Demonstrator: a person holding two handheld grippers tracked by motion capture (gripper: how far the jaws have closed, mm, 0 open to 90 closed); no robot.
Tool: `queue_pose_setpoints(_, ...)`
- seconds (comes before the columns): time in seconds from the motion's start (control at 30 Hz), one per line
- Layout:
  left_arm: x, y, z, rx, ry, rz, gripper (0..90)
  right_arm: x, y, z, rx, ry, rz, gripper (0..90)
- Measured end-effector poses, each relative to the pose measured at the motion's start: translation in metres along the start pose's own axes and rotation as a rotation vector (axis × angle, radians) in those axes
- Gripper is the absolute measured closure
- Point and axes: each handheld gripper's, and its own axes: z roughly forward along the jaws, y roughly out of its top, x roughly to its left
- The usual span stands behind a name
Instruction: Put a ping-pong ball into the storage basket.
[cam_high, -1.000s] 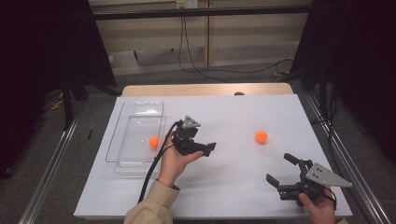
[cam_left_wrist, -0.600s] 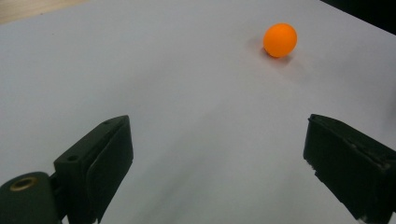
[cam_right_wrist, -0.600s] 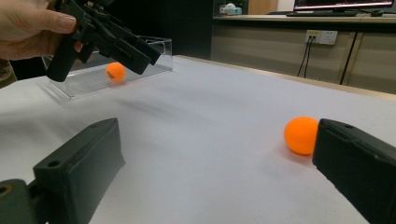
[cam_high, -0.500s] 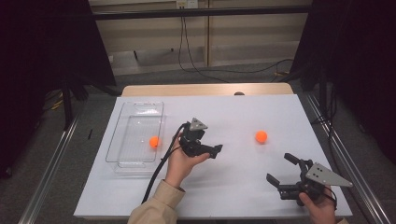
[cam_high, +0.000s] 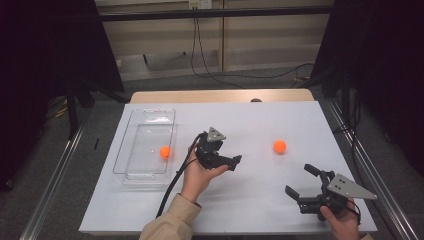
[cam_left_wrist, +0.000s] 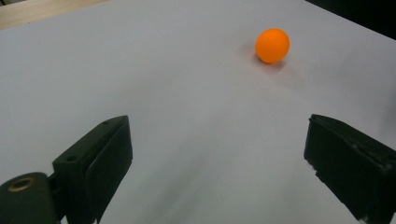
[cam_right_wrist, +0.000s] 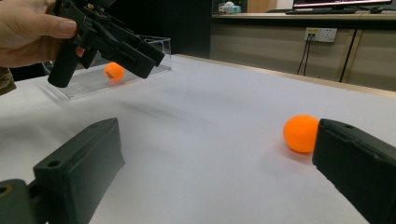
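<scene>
We see the left claw (cam_high: 231, 162) held above the middle of the white desk (cam_high: 250, 125), its jaws wide apart with nothing between them; in the left gripper view the bare desk surface lies between the two black jaws, and an orange ball (cam_left_wrist: 272, 45) rests on the desk farther ahead, toward the right jaw's side, well apart from both; in the high view that same ball (cam_high: 279, 146) sits to the right of the left claw, clear of it; the person's left hand (cam_high: 197, 175) grips the claw's body from below, a beige sleeve (cam_high: 170, 222) behind the wrist, and a black cable (cam_high: 175, 182) trails back toward the desk's near edge.

We see the right claw (cam_high: 300, 182) near the desk's front right corner, likewise spread wide and holding nothing; in the right gripper view the ball (cam_right_wrist: 301, 133) lies just beside the inner edge of the right jaw, though we cannot tell whether they touch; a second orange ball (cam_high: 165, 152) lies inside the clear plastic tray (cam_high: 131, 135) at the left side of the desk.
</scene>
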Motion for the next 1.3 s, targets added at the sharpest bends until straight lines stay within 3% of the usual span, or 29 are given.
queue_pose_setpoints(0.77,-0.018,-0.004,0.027,0.02,-0.03,0.059,7.2,-0.001,-0.001,0.0,0.005,0.0,0.004,1.4)
queue_pose_setpoints(1.3,-0.032,-0.005,0.041,0.008,-0.042,0.089,7.0,-0.002,-0.001,0.0,0.006,-0.004,0.004,1.3)
